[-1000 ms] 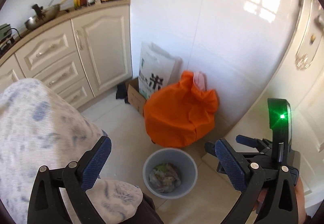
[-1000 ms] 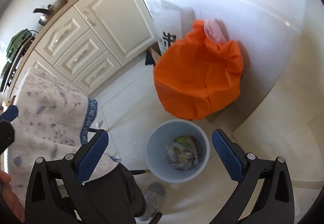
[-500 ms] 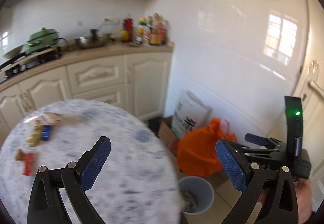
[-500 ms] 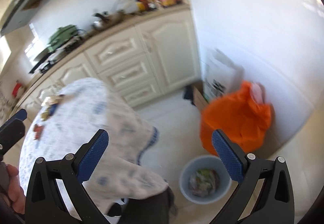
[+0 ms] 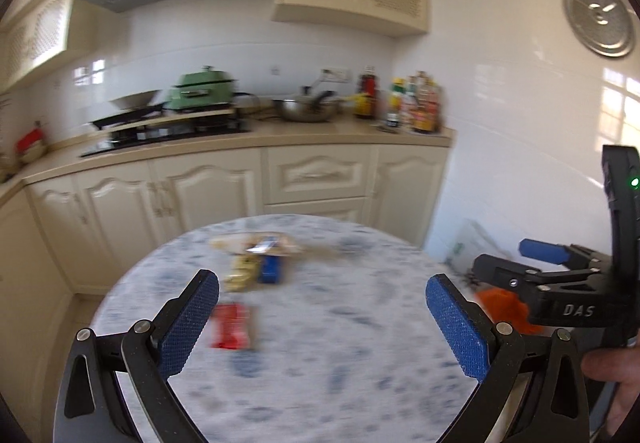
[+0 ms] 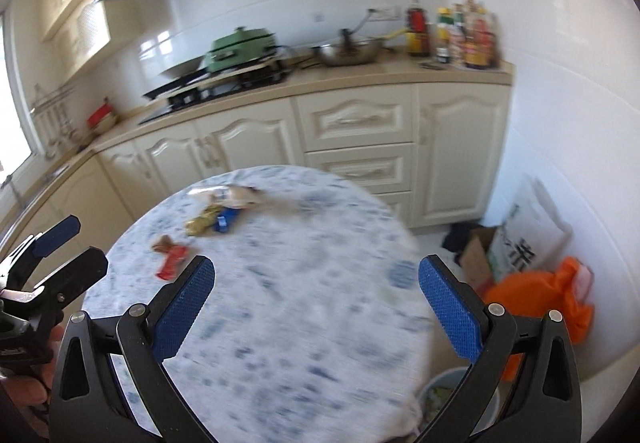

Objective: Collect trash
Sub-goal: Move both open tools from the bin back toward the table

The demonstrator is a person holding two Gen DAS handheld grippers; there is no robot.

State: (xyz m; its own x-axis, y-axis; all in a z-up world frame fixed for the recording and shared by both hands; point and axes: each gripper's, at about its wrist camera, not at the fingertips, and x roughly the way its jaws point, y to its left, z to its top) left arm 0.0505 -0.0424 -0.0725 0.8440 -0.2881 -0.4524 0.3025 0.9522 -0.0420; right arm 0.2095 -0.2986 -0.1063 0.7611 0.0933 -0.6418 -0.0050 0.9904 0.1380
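Several wrappers lie on the round table (image 5: 320, 383) with its blue-flecked white cloth: a red wrapper (image 5: 231, 326) (image 6: 172, 263), a gold one (image 5: 240, 275) (image 6: 201, 224), a blue one (image 5: 271, 269) (image 6: 224, 223) and a pale bag (image 5: 256, 243) (image 6: 228, 197) behind them. My left gripper (image 5: 322, 323) is open and empty above the table, the red wrapper just beyond its left finger. My right gripper (image 6: 316, 311) is open and empty over the table's near right part. The grey bin (image 6: 460, 403) with trash stands on the floor below the table edge.
An orange bag (image 6: 536, 295), a white sack (image 6: 524, 243) and a cardboard box (image 6: 476, 255) stand by the white wall at right. Cream cabinets (image 5: 312, 179) with a counter of pots and bottles run behind the table.
Both grippers have swung up from the floor bin to the tabletop. The wrappers have come into view ahead. Both stay open.
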